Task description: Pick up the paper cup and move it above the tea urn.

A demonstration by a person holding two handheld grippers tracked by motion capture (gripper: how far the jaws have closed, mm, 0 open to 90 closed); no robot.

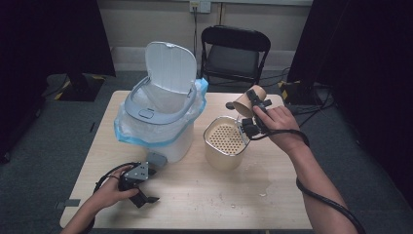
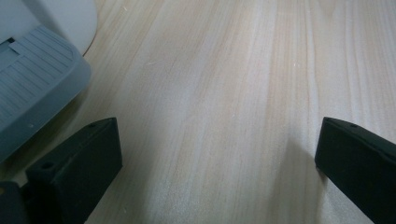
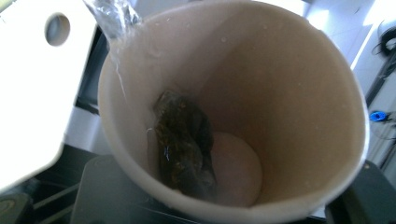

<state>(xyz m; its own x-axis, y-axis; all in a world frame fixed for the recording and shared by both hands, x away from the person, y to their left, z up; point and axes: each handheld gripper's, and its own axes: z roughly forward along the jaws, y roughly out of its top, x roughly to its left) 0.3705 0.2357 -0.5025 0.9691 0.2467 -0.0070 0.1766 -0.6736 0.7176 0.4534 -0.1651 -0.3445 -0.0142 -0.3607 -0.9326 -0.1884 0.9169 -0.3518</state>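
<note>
A brown paper cup [image 1: 245, 102] is tipped on its side above a beige tub [image 1: 221, 156] that has a perforated strainer [image 1: 225, 136] in its top. My right gripper [image 1: 253, 108] is shut on the cup. In the right gripper view the cup [image 3: 289, 93] faces me, with a dark wet clump [image 3: 184, 140] stuck to its inner wall and water [image 3: 112, 18] running over its rim at the upper left. My left gripper [image 1: 149, 186] rests on the table near the front left corner. Its jaws stand wide apart [image 2: 217, 163] over bare wood.
A white pedal bin [image 1: 160, 105] with its lid up and a plastic liner stands at the table's left. Its grey pedal [image 2: 32, 93] is just beside my left gripper. A wet patch [image 1: 263, 187] lies on the table [image 1: 219, 204]. A black chair [image 1: 234, 53] stands behind.
</note>
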